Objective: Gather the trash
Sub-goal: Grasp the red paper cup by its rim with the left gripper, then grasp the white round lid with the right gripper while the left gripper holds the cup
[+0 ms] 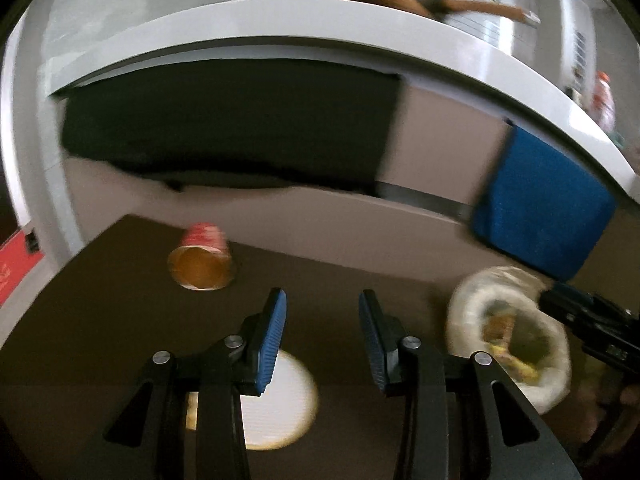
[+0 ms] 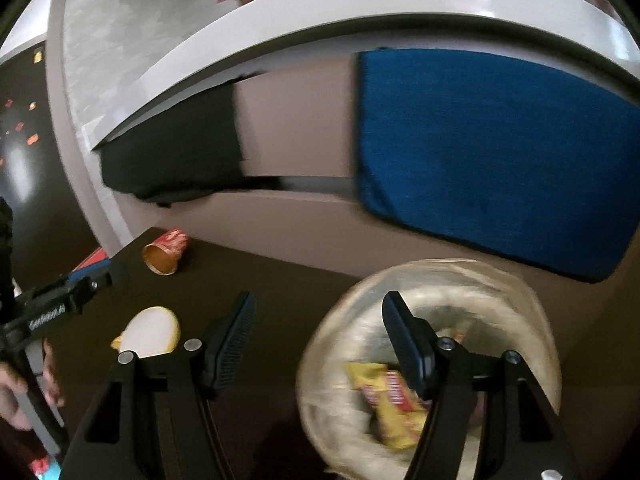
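Observation:
A red paper cup (image 1: 202, 256) lies on its side on the dark brown table (image 1: 100, 312), open mouth toward me; it also shows in the right wrist view (image 2: 165, 252). A white round lid (image 1: 280, 400) lies flat under my left gripper (image 1: 322, 312), which is open and empty above it. The lid also shows in the right wrist view (image 2: 150, 330). A clear plastic trash bag (image 2: 432, 360) holds a yellow snack wrapper (image 2: 390, 404). My right gripper (image 2: 318, 312) is open, its right finger over the bag's mouth. The bag also shows in the left wrist view (image 1: 508, 336).
A white counter edge (image 1: 280, 40) curves above the table. A black cloth (image 1: 228, 124) and a blue cloth (image 1: 540, 204) hang from it. A red box (image 1: 16, 264) sits at the far left. The left gripper tool (image 2: 64, 300) appears at the left of the right view.

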`<state>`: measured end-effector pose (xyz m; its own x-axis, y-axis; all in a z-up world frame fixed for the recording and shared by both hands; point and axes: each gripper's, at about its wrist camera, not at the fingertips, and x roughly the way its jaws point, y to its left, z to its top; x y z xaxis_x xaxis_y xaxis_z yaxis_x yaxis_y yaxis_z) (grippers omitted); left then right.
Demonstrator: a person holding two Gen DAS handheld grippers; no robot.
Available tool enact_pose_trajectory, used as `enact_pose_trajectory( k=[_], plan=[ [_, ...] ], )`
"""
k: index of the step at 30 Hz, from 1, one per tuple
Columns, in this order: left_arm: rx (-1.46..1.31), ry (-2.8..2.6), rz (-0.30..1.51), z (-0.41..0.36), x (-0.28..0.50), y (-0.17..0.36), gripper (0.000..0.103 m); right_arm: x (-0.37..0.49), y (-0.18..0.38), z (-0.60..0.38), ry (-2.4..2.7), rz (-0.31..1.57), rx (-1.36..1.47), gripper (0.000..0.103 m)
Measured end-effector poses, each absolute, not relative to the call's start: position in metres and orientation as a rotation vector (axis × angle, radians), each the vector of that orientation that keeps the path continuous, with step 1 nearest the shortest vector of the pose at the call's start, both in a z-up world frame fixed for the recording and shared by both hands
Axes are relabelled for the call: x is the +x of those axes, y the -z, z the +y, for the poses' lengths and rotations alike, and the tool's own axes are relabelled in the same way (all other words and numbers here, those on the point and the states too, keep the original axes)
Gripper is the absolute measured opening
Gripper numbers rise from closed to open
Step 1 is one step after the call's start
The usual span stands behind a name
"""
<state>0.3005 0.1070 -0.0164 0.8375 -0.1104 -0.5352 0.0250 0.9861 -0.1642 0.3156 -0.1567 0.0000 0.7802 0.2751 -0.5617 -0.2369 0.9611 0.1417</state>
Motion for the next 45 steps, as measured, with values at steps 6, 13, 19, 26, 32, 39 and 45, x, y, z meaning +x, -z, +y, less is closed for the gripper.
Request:
enact_pose_trajectory(
  k=[6,13,19,26,32,39,45],
  plan=[
    [-0.235,0.038,0.548,0.199,0.318,0.032,0.042,0.313,0.009,-0.12,-0.311,0.648,0.058,0.063],
    [-0.27,0.029,0.65,0.246,0.375,0.07,0.042,0.313,0.024,-0.088,-0.317,0.711,0.053,0.063],
    [-0.263,-0.025,0.722,0.247,0.434,0.098,0.041,0.312,0.035,-0.079,-0.312,0.745,0.08,0.063],
    [-0.218,-0.073,0.687,0.242,0.449,0.104,0.004,0.311,0.048,-0.064,-0.35,0.781,0.039,0.063],
    [-0.194,-0.004,0.665,0.253,0.402,0.092,0.003,0.324,0.057,-0.037,-0.419,0.828,0.038,0.063],
    [-0.243,0.051,0.668,0.277,0.307,0.07,0.003,0.343,0.075,0.014,-0.535,0.903,0.025,0.063],
    [-0.247,0.056,0.708,0.28,0.243,0.067,0.003,0.364,0.098,0.044,-0.513,0.94,0.0,0.058]
  ],
)
